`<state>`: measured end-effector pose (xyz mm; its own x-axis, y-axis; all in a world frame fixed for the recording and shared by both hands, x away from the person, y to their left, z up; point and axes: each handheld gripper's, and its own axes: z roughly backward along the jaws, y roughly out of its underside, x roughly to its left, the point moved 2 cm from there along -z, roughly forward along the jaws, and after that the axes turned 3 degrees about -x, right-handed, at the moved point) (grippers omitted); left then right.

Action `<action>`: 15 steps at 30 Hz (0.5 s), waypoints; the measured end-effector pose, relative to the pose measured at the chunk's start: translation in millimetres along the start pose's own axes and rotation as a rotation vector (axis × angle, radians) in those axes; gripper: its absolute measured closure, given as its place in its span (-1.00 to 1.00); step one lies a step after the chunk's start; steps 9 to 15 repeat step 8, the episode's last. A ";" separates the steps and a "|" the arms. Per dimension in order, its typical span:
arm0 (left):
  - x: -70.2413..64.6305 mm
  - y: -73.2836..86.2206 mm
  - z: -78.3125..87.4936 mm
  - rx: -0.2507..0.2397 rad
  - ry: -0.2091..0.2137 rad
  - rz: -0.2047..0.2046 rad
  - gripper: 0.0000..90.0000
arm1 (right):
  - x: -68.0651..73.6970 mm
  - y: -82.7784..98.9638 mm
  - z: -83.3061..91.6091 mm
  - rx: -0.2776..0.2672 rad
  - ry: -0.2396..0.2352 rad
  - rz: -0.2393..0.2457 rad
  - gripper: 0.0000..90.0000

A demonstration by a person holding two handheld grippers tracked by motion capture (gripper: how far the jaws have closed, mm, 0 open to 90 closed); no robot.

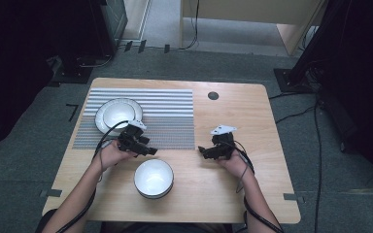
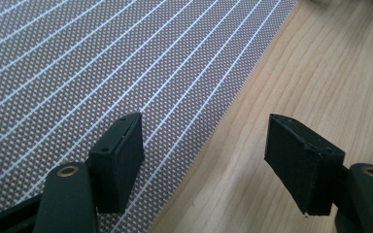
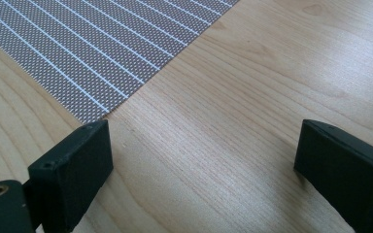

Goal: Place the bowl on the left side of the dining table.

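A white bowl [image 1: 153, 178] stands on the wooden table [image 1: 243, 111] near the front edge, between my two hands. A white plate [image 1: 100, 119] with a smaller white dish [image 1: 118, 113] on it rests on the grey striped placemat [image 1: 170, 116]. My left gripper [image 1: 150, 151] hovers at the mat's front edge, just behind the bowl, pointing right. In the left gripper view it [image 2: 204, 119] is open and empty over the mat's edge [image 2: 77, 63]. My right gripper [image 1: 201, 151] points left near the mat's front right corner. It [image 3: 204, 128] stands open over bare wood [image 3: 252, 87], holding nothing.
A round dark grommet [image 1: 213, 95] sits in the table's far side. Cables trail from both grippers along the forearms. Dark equipment stands and floor cables surround the table. The mat's corner [image 3: 102, 43] lies just ahead of the right gripper.
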<state>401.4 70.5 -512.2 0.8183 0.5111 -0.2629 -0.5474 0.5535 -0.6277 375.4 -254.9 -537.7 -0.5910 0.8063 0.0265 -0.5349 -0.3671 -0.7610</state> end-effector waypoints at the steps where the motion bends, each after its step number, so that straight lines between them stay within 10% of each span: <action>1: 0.0 0.0 0.0 0.000 0.000 0.000 -0.35 | 0.0 0.0 0.0 0.000 0.000 0.000 -0.86; 15: 1.4 -2.2 5.0 -0.030 0.046 0.026 -0.37 | 0.0 0.0 0.0 0.000 0.000 0.000 -0.86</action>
